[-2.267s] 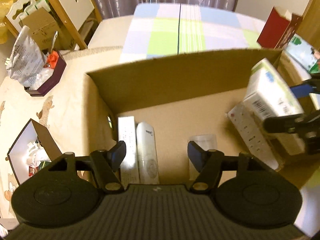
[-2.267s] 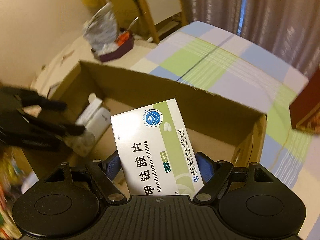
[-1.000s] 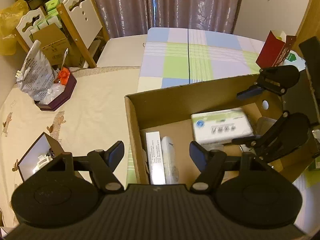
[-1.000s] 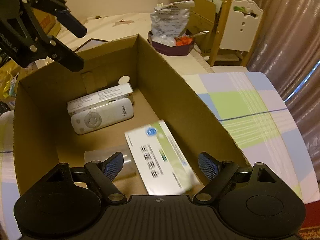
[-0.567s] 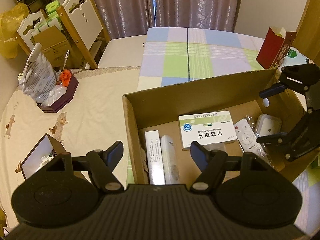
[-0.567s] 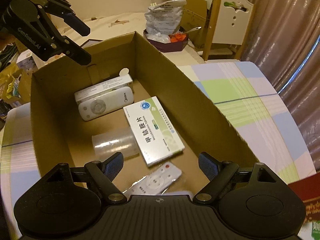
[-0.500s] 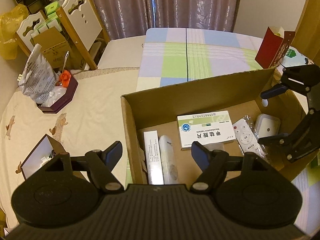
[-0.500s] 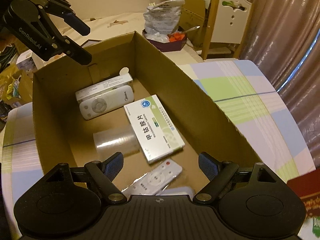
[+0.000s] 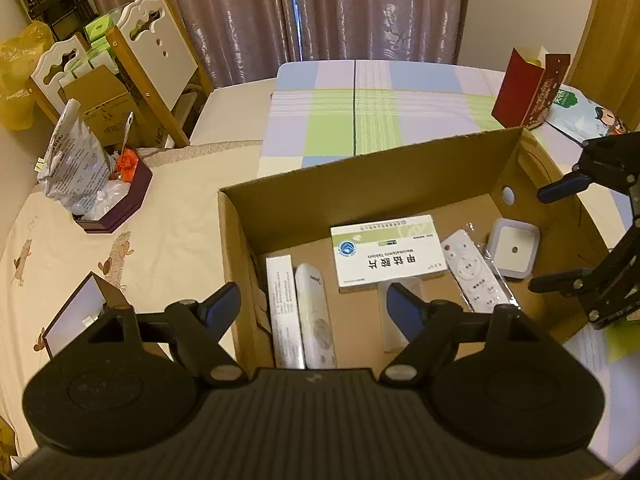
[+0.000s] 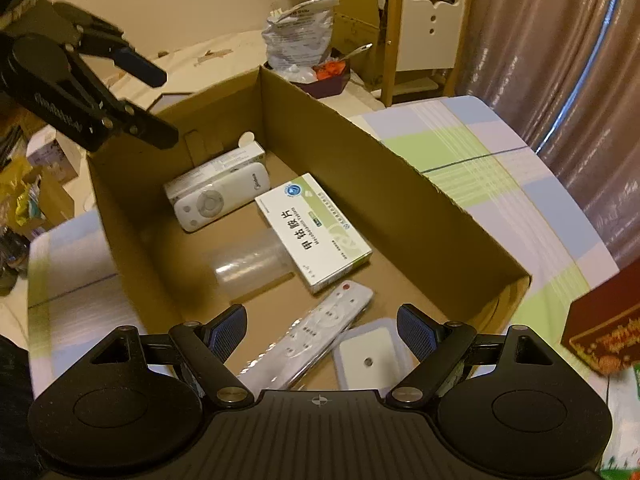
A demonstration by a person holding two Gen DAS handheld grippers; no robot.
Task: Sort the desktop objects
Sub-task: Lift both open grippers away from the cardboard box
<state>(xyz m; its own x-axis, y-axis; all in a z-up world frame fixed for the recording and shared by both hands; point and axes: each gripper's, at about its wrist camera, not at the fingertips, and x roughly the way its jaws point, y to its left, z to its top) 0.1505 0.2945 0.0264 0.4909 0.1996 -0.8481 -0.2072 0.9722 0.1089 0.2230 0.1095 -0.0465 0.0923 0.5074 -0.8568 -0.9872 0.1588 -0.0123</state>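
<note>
While both tongs hang spread wide with nothing between their pads, the left tongs (image 9: 314, 308) sit above the near-left corner of the cardboard box (image 9: 360, 172) and the right tongs (image 10: 320, 326) above its opposite end. Every sorted thing lies flat on the box floor. Nearest the right tongs are a white square device (image 10: 366, 356) and a slim wrapped remote (image 10: 316, 332), just beside each other. Next comes the tablet box (image 10: 314, 230), face up in the middle, one edge resting over a clear plastic cup (image 10: 250, 262) that lies on its side. At the far end a rounded white remote (image 10: 222, 200) lies against a long white carton (image 10: 216, 172).

The tablet box looks light and stiff but crushable, best pinched across its narrow width. The wrapped remote is probably slippery, so a hold across its middle seems safest. The cup seems thin and springy, so a gentle pinch at the rim suits it.

Beyond the box, the counter (image 9: 352, 112) wears a checked cloth, with a red gift bag (image 9: 528, 88) at its far corner.
</note>
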